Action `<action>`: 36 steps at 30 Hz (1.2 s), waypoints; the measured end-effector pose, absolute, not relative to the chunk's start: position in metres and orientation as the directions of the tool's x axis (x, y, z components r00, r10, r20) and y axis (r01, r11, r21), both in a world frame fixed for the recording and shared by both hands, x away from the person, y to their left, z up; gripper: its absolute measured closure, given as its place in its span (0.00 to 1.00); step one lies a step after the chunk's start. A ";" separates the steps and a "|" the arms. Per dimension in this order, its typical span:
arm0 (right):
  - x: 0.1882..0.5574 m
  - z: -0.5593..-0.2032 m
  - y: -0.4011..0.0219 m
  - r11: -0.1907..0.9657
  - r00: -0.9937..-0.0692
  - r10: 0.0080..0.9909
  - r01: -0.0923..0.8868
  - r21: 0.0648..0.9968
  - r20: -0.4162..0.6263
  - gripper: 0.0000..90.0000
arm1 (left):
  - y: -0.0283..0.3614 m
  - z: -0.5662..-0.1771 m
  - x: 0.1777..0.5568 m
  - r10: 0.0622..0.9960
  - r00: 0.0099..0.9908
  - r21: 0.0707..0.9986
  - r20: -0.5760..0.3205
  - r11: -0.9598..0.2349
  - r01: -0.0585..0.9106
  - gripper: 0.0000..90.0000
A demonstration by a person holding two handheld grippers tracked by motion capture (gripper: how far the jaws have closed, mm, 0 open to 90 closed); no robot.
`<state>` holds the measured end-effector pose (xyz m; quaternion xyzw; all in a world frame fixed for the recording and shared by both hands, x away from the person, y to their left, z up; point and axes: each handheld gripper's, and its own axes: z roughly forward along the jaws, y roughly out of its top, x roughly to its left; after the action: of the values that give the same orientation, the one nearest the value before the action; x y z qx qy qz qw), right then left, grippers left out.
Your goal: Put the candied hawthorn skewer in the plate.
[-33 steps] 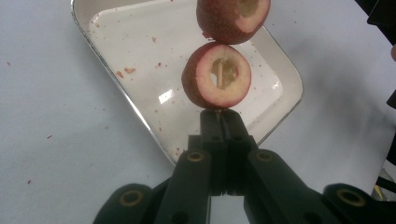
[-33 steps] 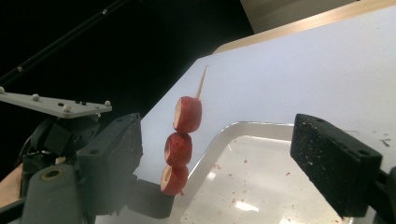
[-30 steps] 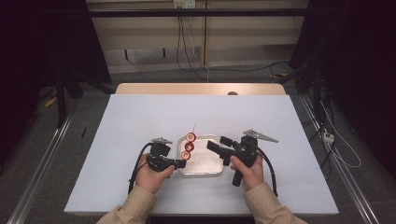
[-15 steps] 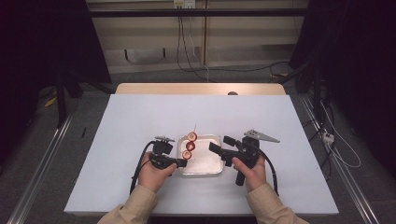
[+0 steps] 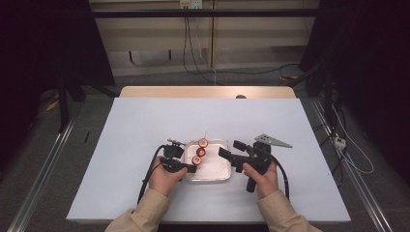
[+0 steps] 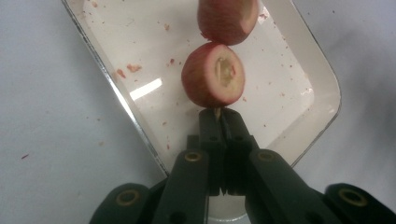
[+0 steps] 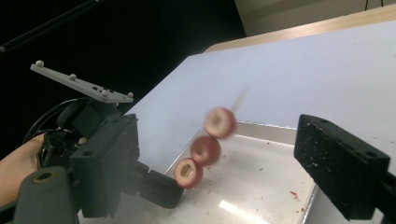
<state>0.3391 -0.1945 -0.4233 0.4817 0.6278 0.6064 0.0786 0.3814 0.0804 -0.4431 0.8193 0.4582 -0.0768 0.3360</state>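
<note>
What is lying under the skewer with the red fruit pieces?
Under the skewer with its red fruit pieces is the metal tray, holding only red crumbs and juice spots. The left tongs hold the skewer above it. The tray floor behind the fruit is hidden.

Lab/test rig: white table [image 5: 145, 125], black curtains [image 5: 43, 43], loose wall cables [image 5: 193, 43].

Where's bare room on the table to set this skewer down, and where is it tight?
Free: the white table left of the tray, the wide strip beyond it, and right of the right hand-held gripper. Crowded: over the tray, where the left hand-held gripper holds the skewer and the right one sits open.
</note>
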 end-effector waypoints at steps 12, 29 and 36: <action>0.337 -0.426 -0.196 -0.188 -0.523 0.708 0.507 0.841 0.474 0.15 | 0.082 -0.437 0.372 0.662 0.600 0.498 -0.449 -0.372 0.783 0.95; 0.330 -0.432 -0.203 -0.077 -0.548 0.746 0.493 0.866 0.378 0.15 | 0.102 -0.416 0.364 0.606 0.691 0.660 -0.395 -0.336 0.672 0.68; 0.325 -0.434 -0.210 -0.049 -0.555 0.751 0.494 0.868 0.358 0.15 | 0.115 -0.409 0.360 0.598 0.713 0.689 -0.365 -0.342 0.639 0.62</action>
<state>0.3254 -0.2097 -0.4341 0.4578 0.6801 0.5611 0.1144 0.3605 0.1154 -0.4094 0.8188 0.3778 -0.0237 0.4316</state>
